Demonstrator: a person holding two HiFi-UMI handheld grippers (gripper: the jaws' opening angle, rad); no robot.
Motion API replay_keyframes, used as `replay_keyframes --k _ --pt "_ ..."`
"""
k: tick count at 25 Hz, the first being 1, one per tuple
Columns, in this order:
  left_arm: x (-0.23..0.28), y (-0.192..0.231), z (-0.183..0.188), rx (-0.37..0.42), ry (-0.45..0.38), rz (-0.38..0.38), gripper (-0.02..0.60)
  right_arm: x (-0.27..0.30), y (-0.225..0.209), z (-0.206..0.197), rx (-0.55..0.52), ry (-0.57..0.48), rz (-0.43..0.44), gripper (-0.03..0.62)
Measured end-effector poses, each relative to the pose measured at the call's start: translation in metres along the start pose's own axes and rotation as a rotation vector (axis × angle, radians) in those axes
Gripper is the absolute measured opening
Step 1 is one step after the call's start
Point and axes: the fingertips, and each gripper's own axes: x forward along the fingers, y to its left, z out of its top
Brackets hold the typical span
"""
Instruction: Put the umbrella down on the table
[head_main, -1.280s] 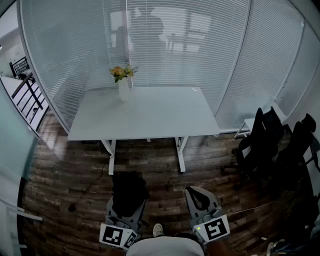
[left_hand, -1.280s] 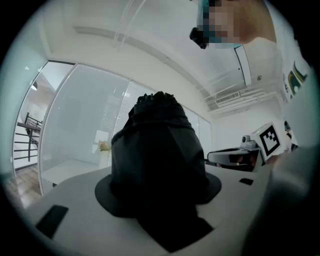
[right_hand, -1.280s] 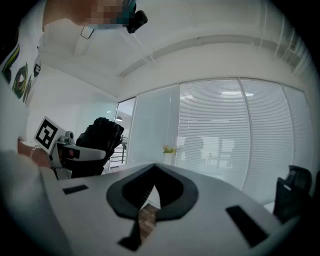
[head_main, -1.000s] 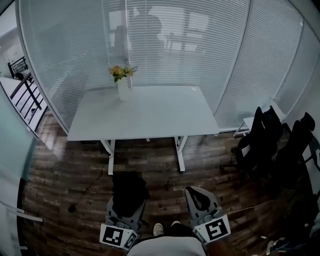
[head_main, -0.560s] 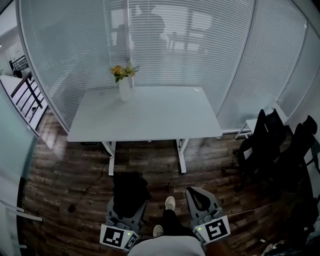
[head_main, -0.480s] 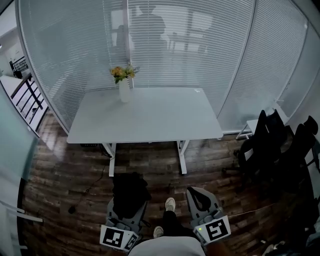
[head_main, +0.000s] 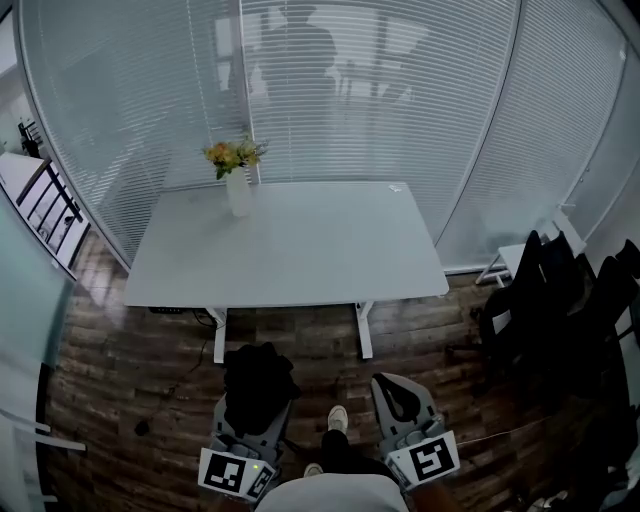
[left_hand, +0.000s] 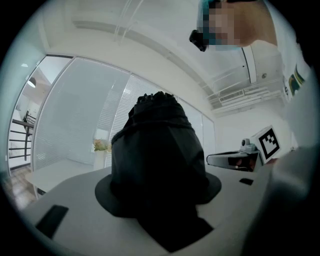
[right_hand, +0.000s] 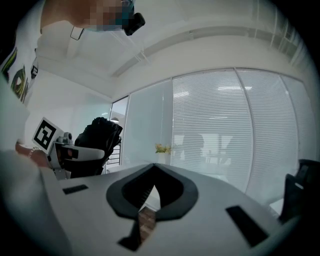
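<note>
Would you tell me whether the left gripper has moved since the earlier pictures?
Yes: the left gripper, holding the umbrella, is nearer the table in the head view.

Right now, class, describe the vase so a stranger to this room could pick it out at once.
Find the white table before the blind-covered glass wall. Near its far left corner stands the vase, white and upright. It is the only tall thing on the tabletop, and yellow and orange flowers top it.

umbrella (head_main: 256, 378) end hidden in left gripper (head_main: 254, 408); chairs (head_main: 560, 300) cut off.
</note>
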Motion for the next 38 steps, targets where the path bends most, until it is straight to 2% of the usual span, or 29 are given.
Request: replay_keyframes --k 13,21,32,38 --pt "0.141 -0.002 0.014 0.026 -0.01 -0.011 0.253 0.071 -0.124 0.007 0.004 -0.022 -0.005 0.009" --pt "0.202 0.0 0.007 0.023 -0.012 0.005 0.253 0.101 -0.18 0.0 -0.008 -0.02 0.008 0.009" --pt "0.246 0.013 0.007 0.031 -0.008 -0.011 0.253 0.127 -0.202 -0.012 0.008 0.004 0.013 0.009" --pt "0.276 0.033 0.006 0.028 -0.011 -0.019 0.253 0.162 -0.218 -0.014 0.01 0.003 0.004 0.009"
